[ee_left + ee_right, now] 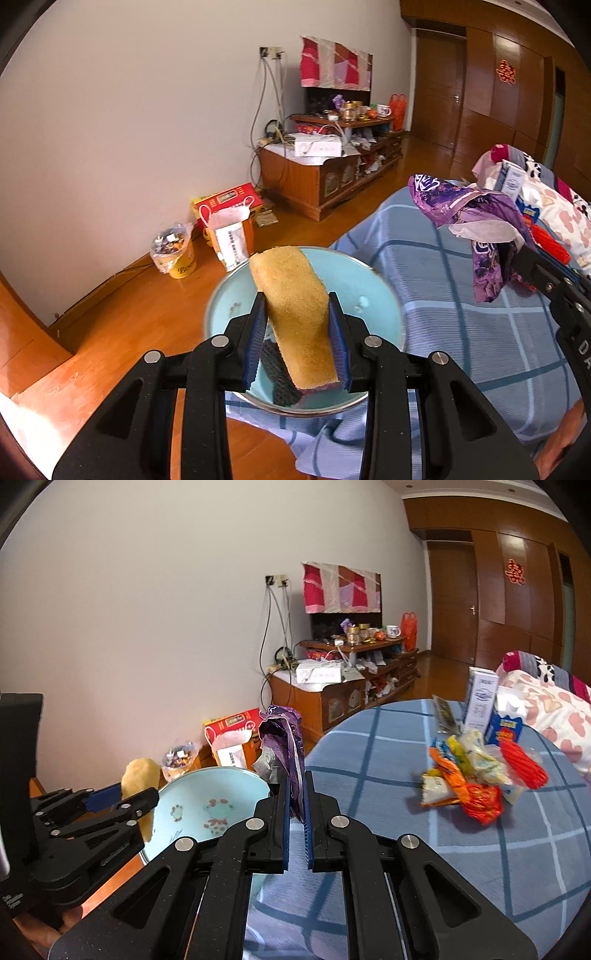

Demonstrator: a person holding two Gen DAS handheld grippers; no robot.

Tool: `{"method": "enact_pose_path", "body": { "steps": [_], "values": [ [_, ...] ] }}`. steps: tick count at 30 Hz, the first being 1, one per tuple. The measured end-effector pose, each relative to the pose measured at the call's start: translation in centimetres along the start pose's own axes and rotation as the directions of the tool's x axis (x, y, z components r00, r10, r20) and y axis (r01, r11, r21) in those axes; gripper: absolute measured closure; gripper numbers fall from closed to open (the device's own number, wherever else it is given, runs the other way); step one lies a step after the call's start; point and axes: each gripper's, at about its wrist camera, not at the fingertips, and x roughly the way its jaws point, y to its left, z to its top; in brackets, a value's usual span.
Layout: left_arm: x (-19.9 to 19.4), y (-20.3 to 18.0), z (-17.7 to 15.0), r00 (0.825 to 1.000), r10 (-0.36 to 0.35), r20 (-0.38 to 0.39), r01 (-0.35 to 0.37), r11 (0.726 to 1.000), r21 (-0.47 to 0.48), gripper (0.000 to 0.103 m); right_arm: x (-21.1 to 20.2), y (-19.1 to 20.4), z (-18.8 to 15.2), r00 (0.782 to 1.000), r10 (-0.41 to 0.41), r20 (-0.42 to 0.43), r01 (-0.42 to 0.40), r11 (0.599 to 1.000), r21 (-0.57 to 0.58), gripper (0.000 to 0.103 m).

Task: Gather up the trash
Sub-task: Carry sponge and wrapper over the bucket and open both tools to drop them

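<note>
My left gripper [297, 301] is shut on a yellow sponge-like pad [291, 295], which is held upright over a light blue basin [221, 306]. The right wrist view shows that gripper [133, 794] with the pad [138, 773] at the basin's [192, 790] left side. My right gripper [297, 778] is shut on a crumpled purple wrapper [282, 734] with white paper in it, just right of the basin's rim. In the left wrist view the wrapper [476, 206] hangs from the right gripper [515, 258] above the blue checked tablecloth [443, 314].
On the round table [406, 830] lie a pile of orange and yellow wrappers [465, 779], a red ribbed object [524, 764] and upright cartons [480, 698]. A bed with pink bedding [554, 709] is behind. A yellow cup [177, 254], a red box [229, 201] and a wooden cabinet [314, 177] stand along the wall.
</note>
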Motion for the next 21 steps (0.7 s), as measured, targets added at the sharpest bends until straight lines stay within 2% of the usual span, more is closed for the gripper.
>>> {"method": "enact_pose_path", "body": {
  "steps": [6,18,19,21],
  "values": [
    [0.8,1.6,-0.3,0.999,0.027,-0.016,-0.028,0.999,-0.018,0.071,2.9,1.7,0.3,0.999,0.009,-0.036,-0.010,0.999,-0.031,0.096],
    [3.9,2.6,-1.5,0.994,0.052,-0.098,-0.055,0.998,-0.027,0.071,9.1,3.8,-0.8,0.983,0.046,-0.180,-0.055,0.997,-0.048,0.095],
    [4.3,2.7,-1.6,0.992,0.055,-0.109,-0.058,0.998,-0.029,0.071,9.6,3.7,-0.8,0.980,0.053,-0.190,-0.063,0.997,-0.043,0.093],
    [4.8,2.9,-1.7,0.991,0.056,-0.124,-0.061,0.998,-0.035,0.069,10.1,3.6,-0.9,0.976,0.072,-0.207,-0.080,0.996,-0.028,0.082]
  ]
}}
